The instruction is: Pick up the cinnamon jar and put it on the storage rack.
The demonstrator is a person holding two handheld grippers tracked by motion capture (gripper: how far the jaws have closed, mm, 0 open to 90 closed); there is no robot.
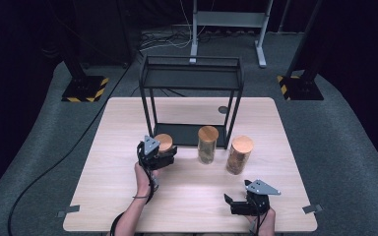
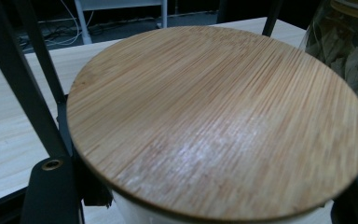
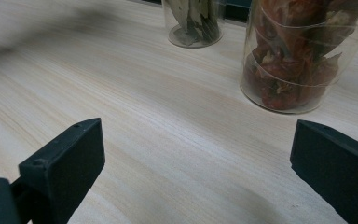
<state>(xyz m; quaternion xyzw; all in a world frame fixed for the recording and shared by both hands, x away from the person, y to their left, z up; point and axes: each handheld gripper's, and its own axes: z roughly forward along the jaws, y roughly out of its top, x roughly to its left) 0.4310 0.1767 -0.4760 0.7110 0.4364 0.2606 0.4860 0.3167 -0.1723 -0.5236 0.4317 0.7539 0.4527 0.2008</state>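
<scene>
Currently my left hand-held gripper (image 1: 161, 156) clamps the bamboo-lidded jar (image 2: 214, 121) beside the rack (image 1: 191, 73) (right hand-held gripper (image 1: 240, 202) gapes, empty); a careless lift risks striking the rack's leg.

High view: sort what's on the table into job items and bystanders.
In the job:
- left jar, gripped by the left tongs
- black rack behind it, likely

Standing by:
- middle jar
- right jar
- right tongs, open, holding nothing
</scene>
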